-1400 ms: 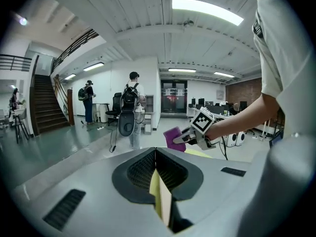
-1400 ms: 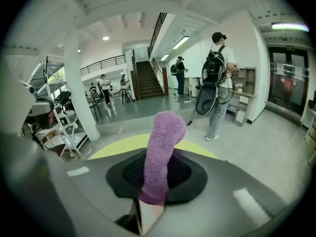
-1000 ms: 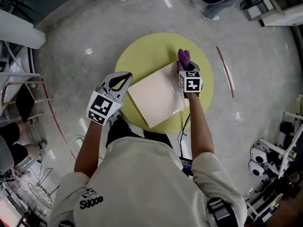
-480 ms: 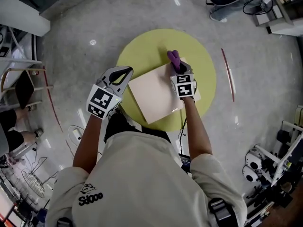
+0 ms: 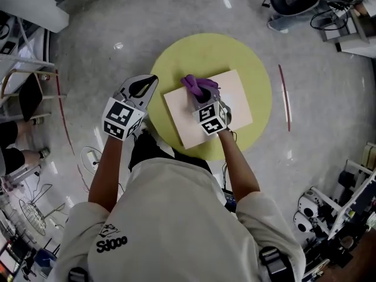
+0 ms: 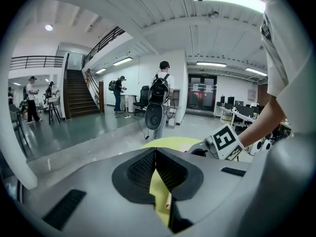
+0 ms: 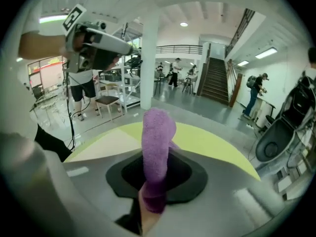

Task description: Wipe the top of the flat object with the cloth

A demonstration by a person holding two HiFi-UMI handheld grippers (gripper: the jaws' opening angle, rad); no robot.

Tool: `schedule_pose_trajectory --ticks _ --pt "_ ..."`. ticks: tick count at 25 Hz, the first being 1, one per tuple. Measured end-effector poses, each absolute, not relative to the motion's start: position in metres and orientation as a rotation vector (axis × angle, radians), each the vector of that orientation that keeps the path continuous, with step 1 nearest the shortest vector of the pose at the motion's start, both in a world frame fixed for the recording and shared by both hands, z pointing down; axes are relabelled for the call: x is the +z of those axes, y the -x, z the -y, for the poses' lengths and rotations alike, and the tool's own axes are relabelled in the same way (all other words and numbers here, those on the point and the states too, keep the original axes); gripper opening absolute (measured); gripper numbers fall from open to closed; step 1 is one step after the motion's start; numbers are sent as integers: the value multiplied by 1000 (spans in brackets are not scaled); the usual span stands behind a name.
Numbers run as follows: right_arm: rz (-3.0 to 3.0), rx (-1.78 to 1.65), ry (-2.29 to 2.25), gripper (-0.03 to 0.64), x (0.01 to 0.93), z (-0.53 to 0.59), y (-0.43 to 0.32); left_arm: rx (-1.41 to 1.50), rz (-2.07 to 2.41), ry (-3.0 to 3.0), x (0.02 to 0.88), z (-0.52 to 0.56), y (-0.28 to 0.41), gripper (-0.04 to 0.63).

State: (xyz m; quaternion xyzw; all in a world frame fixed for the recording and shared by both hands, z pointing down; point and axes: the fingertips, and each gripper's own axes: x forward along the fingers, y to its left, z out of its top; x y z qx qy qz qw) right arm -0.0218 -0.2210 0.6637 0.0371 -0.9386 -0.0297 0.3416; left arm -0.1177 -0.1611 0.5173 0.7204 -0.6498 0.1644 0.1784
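Head view: the person leans over a round yellow-green desk (image 5: 176, 63) with a flat beige board (image 5: 235, 101) lying on it. The right tongs (image 5: 202, 101) are down over the left half of the board. A purple cloth (image 5: 198, 86) bunches out just ahead of their tips and lies on the board's top. The left tongs (image 5: 150, 82) are held well to the left of the right ones, off the board and over the desk's left rim, with their tips pointing towards the board.

Left gripper view: the left tongs (image 6: 155, 152) have their dark ribbed pads pressed together at the tips, with nothing between them. Lower down, the yellow desk shows through the narrow slit, along with a pale sliver that may be the board's edge, though it is too small to be sure. The right tongs (image 6: 200, 151) sit ahead and to the right, at the end of the person's outstretched arm.

Right gripper view: the right tongs (image 7: 155, 172) are clamped on the cloth (image 7: 158, 137), which stands up between the jaws as a thick purple roll. Just beyond the tips, to the left, lies the board (image 7: 106, 142), with the desk's yellow curve (image 7: 212, 144) past it. The left tongs (image 7: 98, 41) hang high up on the left.
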Motion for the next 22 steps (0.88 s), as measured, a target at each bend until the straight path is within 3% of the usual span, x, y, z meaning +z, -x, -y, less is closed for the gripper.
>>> schedule_pose_trajectory --ticks 11,22 --pt "2201 -758 327 78 681 131 31 457 1913 -1945 518 130 146 6" --pt "2104 -946 391 77 685 140 20 457 1891 -1959 522 124 142 6"
